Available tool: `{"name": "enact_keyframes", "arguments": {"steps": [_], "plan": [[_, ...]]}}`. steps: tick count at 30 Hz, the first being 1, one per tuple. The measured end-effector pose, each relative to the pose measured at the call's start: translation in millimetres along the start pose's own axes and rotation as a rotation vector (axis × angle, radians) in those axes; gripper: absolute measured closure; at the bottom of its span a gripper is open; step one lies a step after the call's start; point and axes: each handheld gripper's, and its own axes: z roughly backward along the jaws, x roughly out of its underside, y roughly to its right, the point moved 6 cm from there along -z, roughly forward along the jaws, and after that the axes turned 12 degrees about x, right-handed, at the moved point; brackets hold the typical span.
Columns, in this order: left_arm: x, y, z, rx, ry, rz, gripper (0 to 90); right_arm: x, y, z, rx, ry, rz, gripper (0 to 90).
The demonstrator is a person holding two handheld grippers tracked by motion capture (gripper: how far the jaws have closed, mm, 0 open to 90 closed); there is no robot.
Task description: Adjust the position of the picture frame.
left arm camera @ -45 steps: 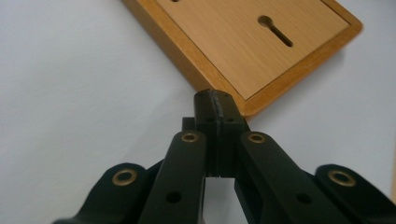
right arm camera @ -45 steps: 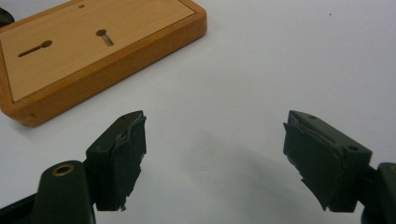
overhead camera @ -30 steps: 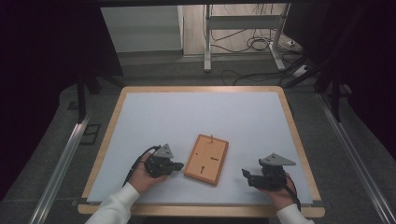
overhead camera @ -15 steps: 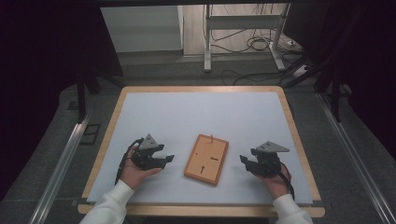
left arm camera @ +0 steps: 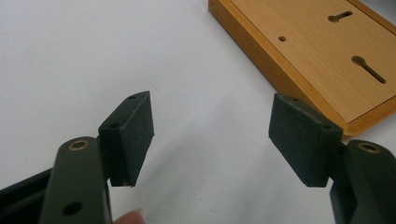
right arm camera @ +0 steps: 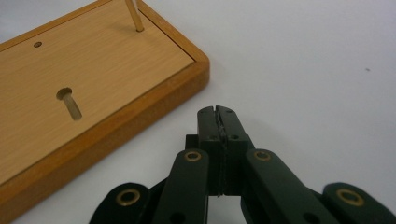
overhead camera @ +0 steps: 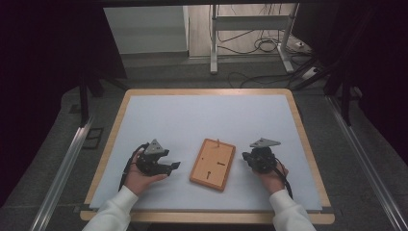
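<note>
**Board untouched, both grippers flanking it — work looks barely begun**

Wooden board (overhead camera: 213,164) is lying flat on the white table (overhead camera: 202,120), lower centre of the high view, slightly skewed. It is sitting between the two grippers, touching neither.

Left gripper (overhead camera: 169,166) is sitting at lower left of the high view, pointing toward the board's left edge. In the left gripper view its jaws are standing wide apart with nothing between them, and the board (left arm camera: 322,60) is showing at upper right, just beyond the right pad (left arm camera: 299,135).

Right gripper (overhead camera: 250,159) is sitting at lower right of centre, just beside the board's right edge. In the right gripper view its jaws are pressed fully together and holding nothing (right arm camera: 216,112); the board (right arm camera: 88,88) is taking up the upper left.

A thin wooden peg (right arm camera: 135,16) is standing upright in a hole near the board's corner. A keyhole-shaped slot (right arm camera: 70,102) and a small hole (right arm camera: 37,45) are also showing on the face.

Judgement: no grasp is made and nothing is lifted. Both grippers seem to be lining up on the board. Closing in on it, gripping it and whatever handling follows are all left to do. Whether the peg counts as finished work, I cannot tell.
</note>
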Motion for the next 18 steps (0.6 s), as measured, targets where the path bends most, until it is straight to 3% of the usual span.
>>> {"name": "enact_keyframes", "arguments": {"steps": [10, 18], "plan": [[1.6, -2.7, 0.9, -0.002, 0.0, 0.011, 30.2, -8.1, -10.6, -14.8, 0.004, -0.011, 0.027, 89.5], [-0.5, -0.2, 2.2, -0.006, 0.013, -0.011, 30.5, -10.1, -10.6, -25.4, 0.025, -0.034, 0.007, 89.6]]}}
